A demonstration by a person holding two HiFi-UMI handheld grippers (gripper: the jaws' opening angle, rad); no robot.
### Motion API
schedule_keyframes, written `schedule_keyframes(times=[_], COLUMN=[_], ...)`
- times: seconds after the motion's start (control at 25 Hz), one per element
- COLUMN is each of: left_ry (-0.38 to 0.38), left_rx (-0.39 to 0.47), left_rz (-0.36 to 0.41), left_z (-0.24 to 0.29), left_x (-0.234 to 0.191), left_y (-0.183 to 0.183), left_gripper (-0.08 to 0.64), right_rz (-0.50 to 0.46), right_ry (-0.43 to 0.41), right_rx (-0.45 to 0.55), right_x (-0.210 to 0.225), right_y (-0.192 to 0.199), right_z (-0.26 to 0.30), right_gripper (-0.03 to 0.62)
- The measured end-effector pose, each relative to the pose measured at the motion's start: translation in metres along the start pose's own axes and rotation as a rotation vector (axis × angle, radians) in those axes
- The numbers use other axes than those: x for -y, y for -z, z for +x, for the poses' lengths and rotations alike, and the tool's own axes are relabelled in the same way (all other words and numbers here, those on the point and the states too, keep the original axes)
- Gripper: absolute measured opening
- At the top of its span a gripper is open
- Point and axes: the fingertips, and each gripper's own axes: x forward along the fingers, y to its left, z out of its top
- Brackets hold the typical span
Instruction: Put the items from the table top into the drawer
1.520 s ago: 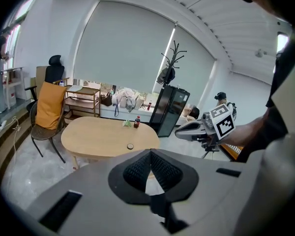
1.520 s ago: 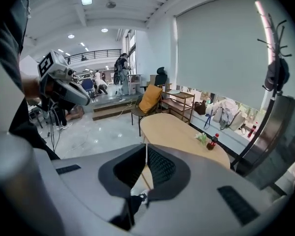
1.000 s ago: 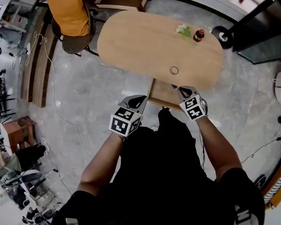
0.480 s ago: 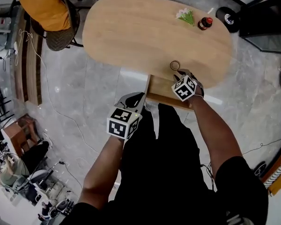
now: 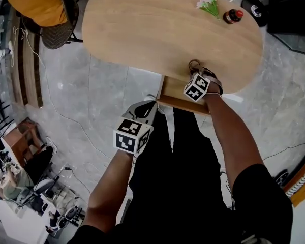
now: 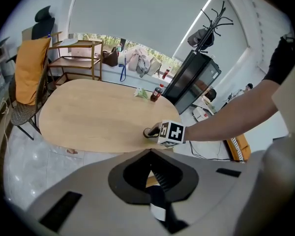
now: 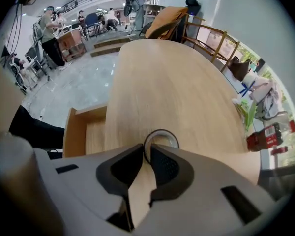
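1. Tape roll (image 7: 161,131) lies flat on the table (image 7: 177,77), close to the near edge and just above the open drawer (image 7: 83,132).
2. Expect a light, stiff, hollow ring. Its smooth rim may slip or pivot in a pinch, so take it across one wall, one jaw inside the hole and one outside.
3. Your right gripper (image 7: 144,154) is already placed that way: its jaws are nearly together, with the roll's near wall between the tips.
4. Your left gripper (image 6: 150,156) is clenched on nothing and hangs off the table, near your body.
5. The roll's lower half is hidden behind the right jaws, so firm pad contact cannot be confirmed.
6. The drawer's interior is cut off by the gripper body.
7. The bottle (image 7: 263,136) and green sprig (image 7: 246,109) are blurred at the far end.
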Motion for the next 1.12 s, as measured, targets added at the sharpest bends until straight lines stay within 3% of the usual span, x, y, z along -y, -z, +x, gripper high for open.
schedule_keyframes(times=[0.32,0.48,0.64,0.88,1.12], left_ry=[0.007,0.001,0.016,0.044,0.056], left_rx=[-0.012,-0.013,-0.009,-0.056,-0.105], left_rz=[0.023,0.042,0.072,0.122,0.138], left_z=[-0.003,-0.002,0.0,0.002,0.01], left_x=[0.006,0.009,0.021,0.031,0.029], left_y=[-0.003,-0.006,-0.014,0.009,0.046], left_gripper=[0.0,0.0,0.0,0.0,0.0], right_rz=[0.003,0.096,0.232,0.453,0.5], right_ry=[0.006,0.047,0.07,0.053,0.003], right_rx=[-0.014,0.047,0.08,0.078,0.055], right_x=[0.004,0.014,0.01,-0.04,-0.099], right_y=[0.002,0.0,0.022,0.071,0.089], right_z=[-0.001,-0.019,-0.044,-0.076,-0.047], right_gripper=[0.031,0.031,0.031,0.031,0.031])
